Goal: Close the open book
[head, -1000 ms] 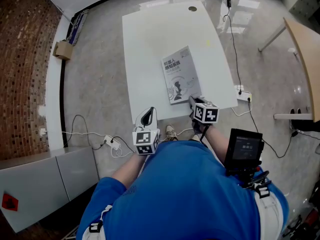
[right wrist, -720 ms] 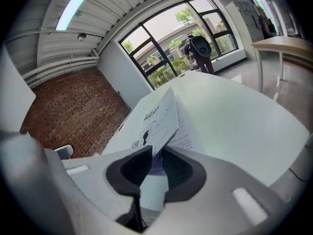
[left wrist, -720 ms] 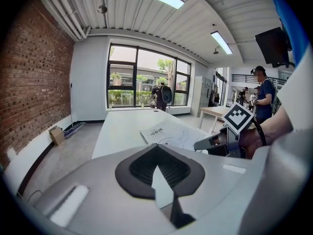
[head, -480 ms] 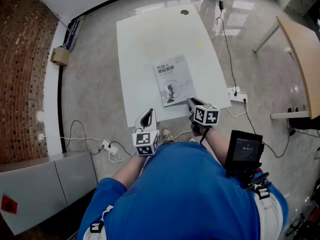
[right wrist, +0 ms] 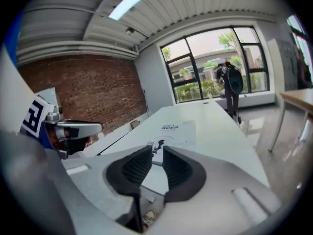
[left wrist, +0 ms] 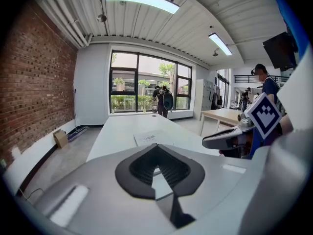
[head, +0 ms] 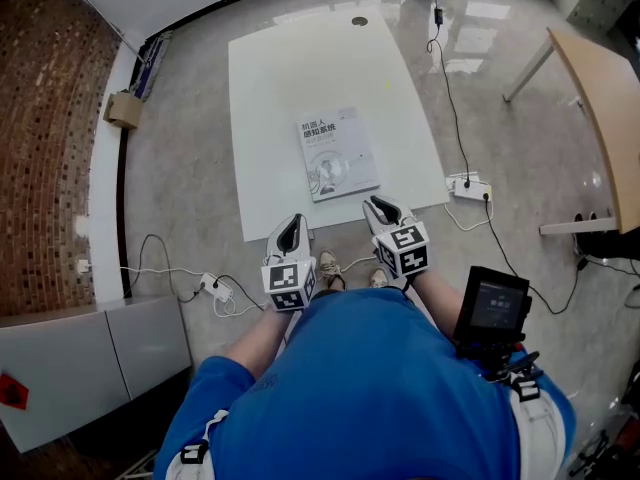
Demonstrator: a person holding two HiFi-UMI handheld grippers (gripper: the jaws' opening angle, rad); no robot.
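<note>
The grey-white paperback book [head: 338, 154] lies closed on the white tabletop [head: 270, 78], so best hold clear. The left gripper [head: 292, 230] has its jaws together; the right gripper [head: 380, 210] jaws, just opened narrowly, are empty.

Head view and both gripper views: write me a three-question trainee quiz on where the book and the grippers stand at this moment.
1. True or false: the book lies closed, cover up, on the table.
2. Between the jaws of the right gripper is: A) the book, B) a cable, C) nothing.
3. Does the left gripper touch the book?

Key
1. True.
2. C. The jaws stand apart, having just been opening, with nothing between them.
3. No. It hangs apart from the book, jaws together.
</note>
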